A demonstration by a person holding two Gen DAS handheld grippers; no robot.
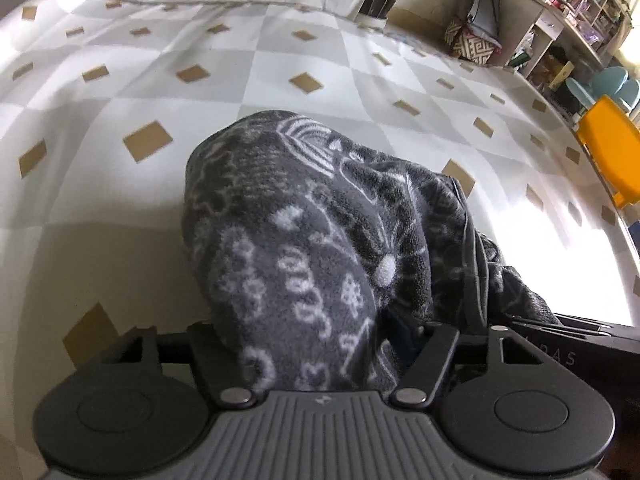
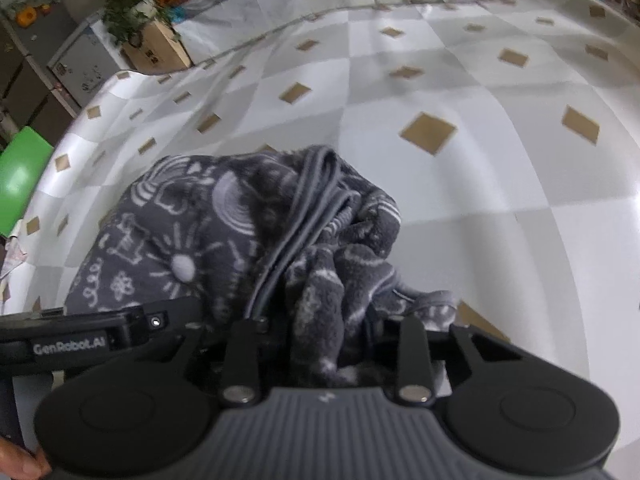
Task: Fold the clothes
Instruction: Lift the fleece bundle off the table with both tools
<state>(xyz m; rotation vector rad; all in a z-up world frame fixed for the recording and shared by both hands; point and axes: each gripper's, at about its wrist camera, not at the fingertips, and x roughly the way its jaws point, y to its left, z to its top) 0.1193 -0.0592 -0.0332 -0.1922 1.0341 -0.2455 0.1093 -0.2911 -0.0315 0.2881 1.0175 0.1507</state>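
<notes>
A dark grey fleece garment (image 1: 304, 216) with white doodle prints is bunched up over the checkered tablecloth (image 1: 200, 80). It rises out of my left gripper (image 1: 316, 320), which is shut on a thick wad of it; the cloth hides the fingertips. In the right wrist view the same garment (image 2: 200, 216) shows a ribbed grey hem running through its folds, and my right gripper (image 2: 328, 320) is shut on that bundle, fingertips also covered. The two grippers are close side by side: the right gripper's body (image 1: 580, 344) shows at the left view's edge.
A white-and-grey checkered cloth with tan diamonds (image 2: 460, 100) covers the table. A yellow chair (image 1: 612, 152) and cluttered shelves (image 1: 560, 20) stand past its right side. A green seat (image 2: 24, 176), a cardboard box (image 2: 160, 48) and plants lie beyond the left. A hand (image 2: 20, 464) shows at bottom left.
</notes>
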